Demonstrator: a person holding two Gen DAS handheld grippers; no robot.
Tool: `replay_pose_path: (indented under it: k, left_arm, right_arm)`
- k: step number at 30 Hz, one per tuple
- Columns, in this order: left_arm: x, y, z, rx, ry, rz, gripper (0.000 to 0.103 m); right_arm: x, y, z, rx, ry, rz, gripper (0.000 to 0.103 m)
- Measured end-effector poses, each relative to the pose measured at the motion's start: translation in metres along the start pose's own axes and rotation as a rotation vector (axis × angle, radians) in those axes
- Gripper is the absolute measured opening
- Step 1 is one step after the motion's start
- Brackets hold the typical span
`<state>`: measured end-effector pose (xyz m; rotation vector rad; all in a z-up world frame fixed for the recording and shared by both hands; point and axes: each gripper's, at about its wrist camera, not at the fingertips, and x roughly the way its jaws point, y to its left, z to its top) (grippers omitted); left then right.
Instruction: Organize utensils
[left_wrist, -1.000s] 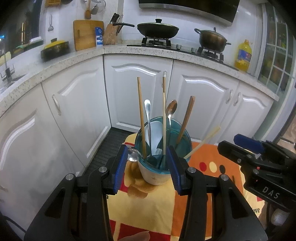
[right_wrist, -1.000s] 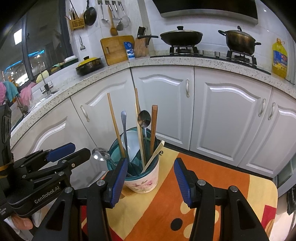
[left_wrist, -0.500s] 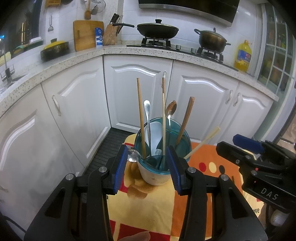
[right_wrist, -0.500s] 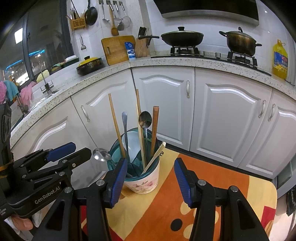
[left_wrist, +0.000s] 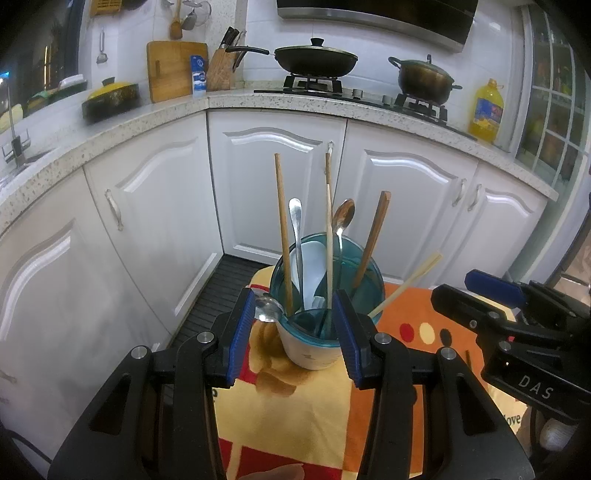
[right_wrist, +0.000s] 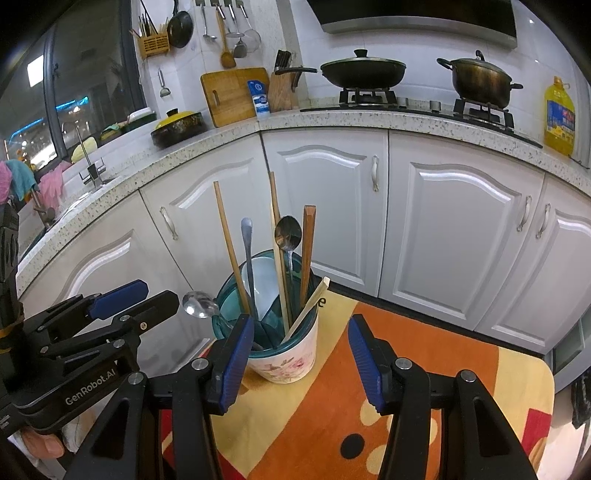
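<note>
The utensil cup (left_wrist: 314, 350) stood on an orange/yellow patterned cloth (right_wrist: 321, 424), w/ chopsticks (left_wrist: 282, 236), metal spoons (left_wrist: 341, 221) and a white ladle (left_wrist: 314, 266) standing upright inside; one spoon bowl (left_wrist: 267, 308) hung over the rim.

Left gripper (left_wrist: 293, 334): fingers spread, blue pads either side of the cup in the left wrist view, cup just ahead of and between them. Couldn't tell if the pads touched it; looked apart.

Right gripper (right_wrist: 301, 363): fingers spread, nothing between the pads. Cup sat just beyond its left finger (right_wrist: 234, 360), bare cloth ahead of the right finger.

A thumb (right_wrist: 46, 445) showed under the left gripper's body in the right wrist view.

White cabinet doors (right_wrist: 325, 206) stood beyond the fingers.
</note>
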<state>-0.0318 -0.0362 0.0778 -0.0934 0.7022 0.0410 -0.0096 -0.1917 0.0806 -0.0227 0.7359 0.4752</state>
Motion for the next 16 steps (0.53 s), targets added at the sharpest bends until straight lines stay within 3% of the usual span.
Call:
replay_pose_path:
  k: [16]
  left_arm:
    - [0.005, 0.0057, -0.0031, -0.02, -0.003, -0.004, 0.042]
  right_arm:
    - [0.0057, -0.0038, -0.0036, 0.005, 0.011, 0.002, 0.052]
